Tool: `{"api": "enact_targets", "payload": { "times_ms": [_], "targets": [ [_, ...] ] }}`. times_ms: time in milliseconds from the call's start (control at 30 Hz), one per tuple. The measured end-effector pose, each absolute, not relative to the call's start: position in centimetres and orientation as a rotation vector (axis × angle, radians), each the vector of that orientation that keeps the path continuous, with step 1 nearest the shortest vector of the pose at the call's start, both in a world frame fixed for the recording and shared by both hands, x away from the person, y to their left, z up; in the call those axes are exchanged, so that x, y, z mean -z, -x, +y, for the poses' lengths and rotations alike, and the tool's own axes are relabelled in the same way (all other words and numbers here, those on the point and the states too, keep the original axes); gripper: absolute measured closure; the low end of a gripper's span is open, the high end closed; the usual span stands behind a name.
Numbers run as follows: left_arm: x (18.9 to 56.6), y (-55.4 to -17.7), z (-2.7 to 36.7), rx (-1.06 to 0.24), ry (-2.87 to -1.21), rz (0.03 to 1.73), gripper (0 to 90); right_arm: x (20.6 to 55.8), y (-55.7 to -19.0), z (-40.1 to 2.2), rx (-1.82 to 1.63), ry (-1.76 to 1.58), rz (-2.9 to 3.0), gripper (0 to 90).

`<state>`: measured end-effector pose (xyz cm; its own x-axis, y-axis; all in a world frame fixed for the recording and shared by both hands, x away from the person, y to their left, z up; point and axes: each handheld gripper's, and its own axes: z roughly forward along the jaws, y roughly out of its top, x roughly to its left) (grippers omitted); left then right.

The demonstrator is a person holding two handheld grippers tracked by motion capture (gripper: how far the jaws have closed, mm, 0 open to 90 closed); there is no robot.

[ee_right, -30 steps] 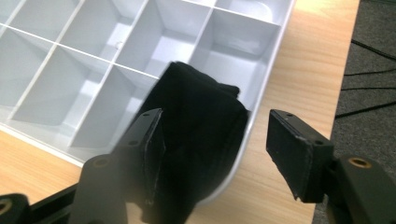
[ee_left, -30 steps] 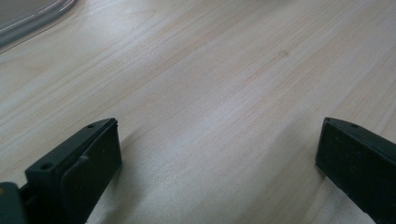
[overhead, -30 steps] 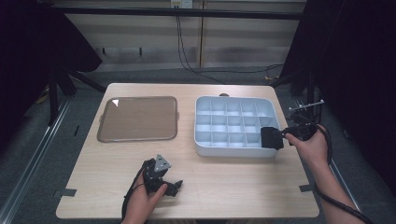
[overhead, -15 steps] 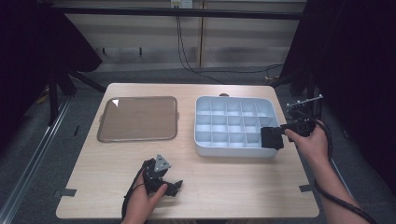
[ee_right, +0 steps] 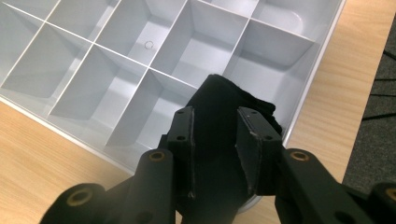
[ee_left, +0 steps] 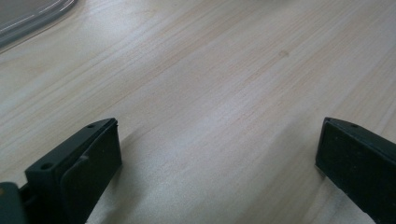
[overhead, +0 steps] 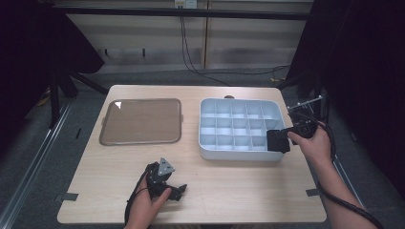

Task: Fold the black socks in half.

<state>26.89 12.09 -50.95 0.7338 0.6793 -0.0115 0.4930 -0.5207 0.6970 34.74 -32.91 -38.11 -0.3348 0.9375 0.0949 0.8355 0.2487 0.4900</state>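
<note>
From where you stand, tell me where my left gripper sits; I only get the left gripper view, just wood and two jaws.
Observer: The left gripper rests on the table near its front edge, below the brown tray.
Operator: Report the other hand.
Observer: The right gripper is shut on a black cloth.
Operator: Say where that cloth is.
Observer: Over the near right corner of the white compartment tray.
</note>
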Motion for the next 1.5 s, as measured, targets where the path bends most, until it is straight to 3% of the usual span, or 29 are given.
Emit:
{"api": "enact_targets", "payload": {
  "times_ms": [267, 533, 1500],
  "targets": [
    [51.0, -26.9, 12.0, -0.331, -2.224, 0.886, 0.0, 38.4, -35.1, -32.7, -0.650, -1.674, 2.329, 75.4],
    [51.0, -26.9, 12.1, -0.341, -2.229, 0.878, 0.0, 38.2, -35.4, -32.4, -0.620, -1.686, 2.378, 89.5],
    [51.0, -26.9, 12.1, -0.342, -2.231, 0.880, 0.0, 38.5, -37.0, -31.4, -0.464, -1.664, 2.457, 90.0]
  ]
}}
